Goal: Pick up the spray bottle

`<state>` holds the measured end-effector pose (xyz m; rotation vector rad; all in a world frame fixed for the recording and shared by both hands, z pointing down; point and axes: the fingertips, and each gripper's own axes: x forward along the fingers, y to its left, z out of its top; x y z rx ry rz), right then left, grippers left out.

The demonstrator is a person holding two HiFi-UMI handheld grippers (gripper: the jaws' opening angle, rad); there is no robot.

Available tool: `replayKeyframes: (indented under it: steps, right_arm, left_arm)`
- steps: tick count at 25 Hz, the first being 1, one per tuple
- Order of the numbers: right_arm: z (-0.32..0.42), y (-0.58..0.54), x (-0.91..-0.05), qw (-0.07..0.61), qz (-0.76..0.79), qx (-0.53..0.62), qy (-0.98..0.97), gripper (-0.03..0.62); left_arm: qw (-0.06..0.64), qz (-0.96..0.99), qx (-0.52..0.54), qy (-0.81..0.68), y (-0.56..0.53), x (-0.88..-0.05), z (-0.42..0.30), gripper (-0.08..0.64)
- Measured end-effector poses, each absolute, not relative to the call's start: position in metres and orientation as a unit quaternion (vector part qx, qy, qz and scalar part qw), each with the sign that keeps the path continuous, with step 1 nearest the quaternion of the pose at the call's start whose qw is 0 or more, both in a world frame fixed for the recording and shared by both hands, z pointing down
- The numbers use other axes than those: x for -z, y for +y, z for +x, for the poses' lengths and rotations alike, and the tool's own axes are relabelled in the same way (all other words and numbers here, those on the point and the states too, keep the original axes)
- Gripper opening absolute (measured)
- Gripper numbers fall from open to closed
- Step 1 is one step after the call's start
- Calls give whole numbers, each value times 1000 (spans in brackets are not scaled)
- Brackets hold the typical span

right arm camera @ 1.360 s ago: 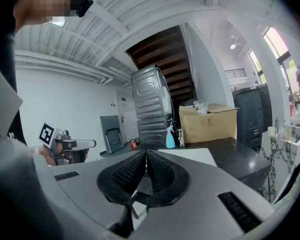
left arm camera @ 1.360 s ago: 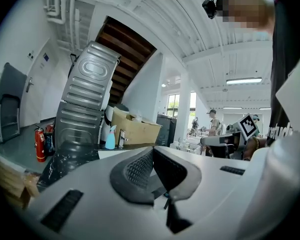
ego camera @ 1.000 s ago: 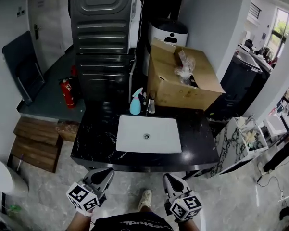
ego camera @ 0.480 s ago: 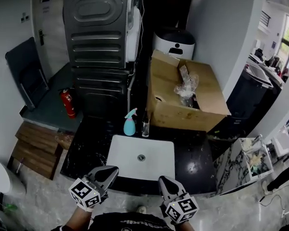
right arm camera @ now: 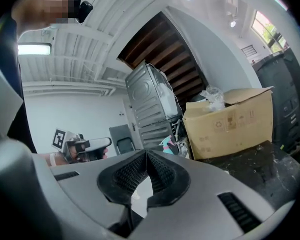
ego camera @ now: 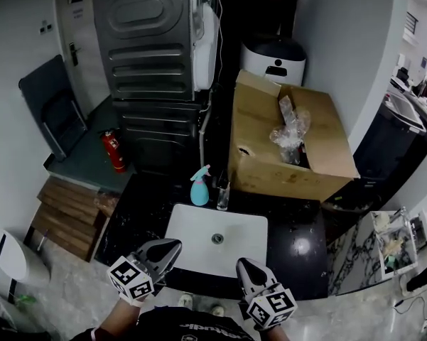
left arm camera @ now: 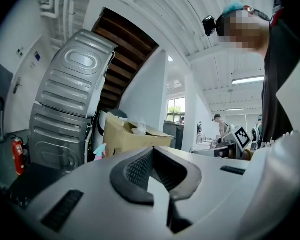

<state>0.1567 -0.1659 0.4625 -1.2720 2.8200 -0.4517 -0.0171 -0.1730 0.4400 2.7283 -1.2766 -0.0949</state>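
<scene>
The spray bottle (ego camera: 200, 187), light blue with a pink trigger head, stands upright at the back edge of the black counter (ego camera: 138, 212), just behind the white sink (ego camera: 192, 219). My left gripper (ego camera: 172, 247) is over the counter's near edge, shut and empty, well short of the bottle. My right gripper (ego camera: 243, 265) hovers beside it, also shut with nothing held. In the left gripper view the bottle (left arm camera: 99, 151) shows small beyond the closed left gripper (left arm camera: 152, 151). The right gripper view has the bottle (right arm camera: 167, 143) just past the closed right gripper (right arm camera: 146, 154).
A small glass (ego camera: 223, 196) stands right of the bottle. An open cardboard box (ego camera: 270, 155) with plastic wrap sits behind it to the right. A tall grey machine (ego camera: 153, 48), a red fire extinguisher (ego camera: 116, 151) and wooden pallets (ego camera: 67, 215) are to the left.
Both grippers have come forward from the floor side to the counter's near edge, side by side. Their jaws stayed shut. The bottle has not moved.
</scene>
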Motion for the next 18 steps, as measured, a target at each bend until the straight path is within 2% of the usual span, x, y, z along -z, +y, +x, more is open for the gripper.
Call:
replayKeyframes:
  steps: [9, 11, 13, 18]
  right_arm:
    - [130, -191, -469, -19, -416, 139, 898, 40]
    - [124, -195, -473, -26, -417, 137, 898, 40]
    - [120, -198, -478, -34, -422, 142, 895, 40]
    - [110, -203, -482, -45, -434, 146, 888, 40]
  left_arm:
    - [123, 909, 34, -397, -235, -473, -48, 28]
    - [127, 913, 27, -387, -252, -481, -51, 91]
    - [132, 913, 32, -385, -267, -486, -55, 101]
    - [122, 915, 21, -385, -311, -499, -60, 195]
